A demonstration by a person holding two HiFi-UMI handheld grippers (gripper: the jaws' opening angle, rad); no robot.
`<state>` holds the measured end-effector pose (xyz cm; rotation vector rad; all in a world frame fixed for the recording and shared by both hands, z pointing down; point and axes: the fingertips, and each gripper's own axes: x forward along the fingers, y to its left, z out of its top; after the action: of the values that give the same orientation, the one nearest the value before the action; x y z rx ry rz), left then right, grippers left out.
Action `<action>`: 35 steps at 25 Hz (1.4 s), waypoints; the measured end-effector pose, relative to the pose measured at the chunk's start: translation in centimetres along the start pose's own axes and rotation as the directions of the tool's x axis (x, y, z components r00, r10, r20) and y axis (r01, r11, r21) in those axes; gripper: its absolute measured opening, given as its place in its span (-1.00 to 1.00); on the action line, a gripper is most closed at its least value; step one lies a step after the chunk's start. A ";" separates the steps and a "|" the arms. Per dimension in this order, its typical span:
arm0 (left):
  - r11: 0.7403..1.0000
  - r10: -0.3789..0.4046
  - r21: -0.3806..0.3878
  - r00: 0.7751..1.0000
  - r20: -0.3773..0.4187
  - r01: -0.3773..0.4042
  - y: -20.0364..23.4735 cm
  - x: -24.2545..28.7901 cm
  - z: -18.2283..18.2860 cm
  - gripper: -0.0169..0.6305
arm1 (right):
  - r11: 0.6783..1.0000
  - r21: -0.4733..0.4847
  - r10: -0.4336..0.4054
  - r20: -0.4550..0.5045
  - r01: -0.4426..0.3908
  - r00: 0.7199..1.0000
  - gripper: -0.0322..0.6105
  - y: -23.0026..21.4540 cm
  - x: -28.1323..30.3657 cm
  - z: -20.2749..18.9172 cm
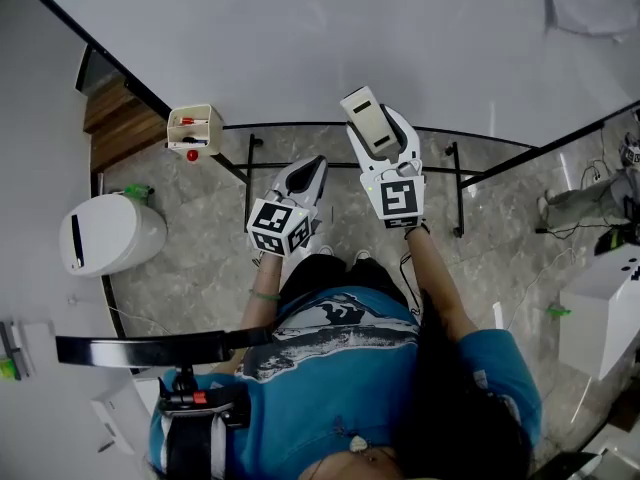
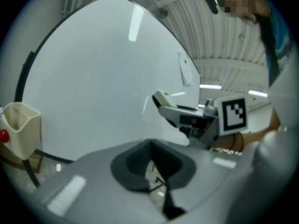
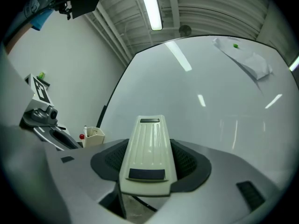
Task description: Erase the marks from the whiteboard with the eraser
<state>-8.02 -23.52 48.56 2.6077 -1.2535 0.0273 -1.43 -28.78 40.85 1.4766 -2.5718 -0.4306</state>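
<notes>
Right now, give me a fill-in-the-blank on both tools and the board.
The right tool is shut on the ____. The left tool is shut and holds ____. In the head view, the cream holder hangs at the whiteboard's ____ edge.
Missing words: eraser; nothing; left.

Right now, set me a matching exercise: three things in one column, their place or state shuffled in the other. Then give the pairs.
1. eraser
2. left tongs
3. cup

A. shut, empty
B. on the whiteboard frame, left side
C. held in the right tongs

Pairs: 1-C, 2-A, 3-B.
</notes>
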 end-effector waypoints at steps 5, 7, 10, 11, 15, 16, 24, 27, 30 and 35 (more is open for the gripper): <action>0.998 -0.050 -0.025 0.998 -0.024 0.050 -1.4 -0.4 -1.5 -0.94 | 0.996 0.074 -0.041 -0.071 0.046 0.997 -0.08 1.7 -3.4 -2.0; 0.997 -0.068 -0.037 0.997 -0.030 0.067 -1.9 -0.2 -2.1 -0.94 | 0.992 0.105 -0.055 -0.096 0.065 0.994 -0.08 1.8 -4.0 -2.8; 0.995 -0.085 -0.050 0.996 -0.039 0.083 -2.8 -0.1 -2.8 -0.94 | 0.985 0.149 -0.070 -0.120 0.088 0.990 -0.08 1.9 -5.2 -3.4; 0.995 -0.089 -0.053 0.995 -0.041 0.087 -3.2 -0.2 -3.0 -0.93 | 0.983 0.156 -0.073 -0.126 0.093 0.989 -0.08 1.9 -5.7 -3.5; 0.994 -0.092 -0.063 0.995 -0.038 0.090 -4.8 -0.4 -3.4 -0.94 | 0.984 0.150 -0.076 -0.138 0.096 0.988 -0.08 1.7 -7.7 -3.8; 0.994 -0.091 -0.067 0.995 -0.033 0.088 -5.3 -0.5 -3.3 -0.94 | 0.984 0.152 -0.075 -0.136 0.095 0.988 -0.08 1.6 -8.3 -3.7; 0.995 -0.053 -0.087 0.999 -0.005 0.052 -11.3 -2.5 -3.9 -0.94 | 0.977 0.202 -0.037 -0.129 0.063 0.991 -0.08 1.7 -15.6 -3.3; 0.995 -0.043 -0.086 0.999 -0.005 0.043 -15.0 -3.7 -5.1 -0.94 | 0.967 0.248 -0.026 -0.151 0.063 0.988 -0.08 1.9 -19.6 -4.5; 0.996 -0.036 -0.077 0.999 -0.007 0.035 -18.7 -5.3 -6.6 -0.94 | 0.955 0.290 -0.014 -0.153 0.059 0.988 -0.08 2.4 -23.6 -5.3; 0.998 -0.011 -0.066 1.000 0.003 0.011 -24.8 -8.3 -8.7 -0.93 | 0.951 0.308 0.015 -0.171 0.038 0.985 -0.08 3.4 -30.4 -6.5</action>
<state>6.67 -0.27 50.70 2.5593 -1.2203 -0.0196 12.92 -2.15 48.61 1.5442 -2.5796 0.1064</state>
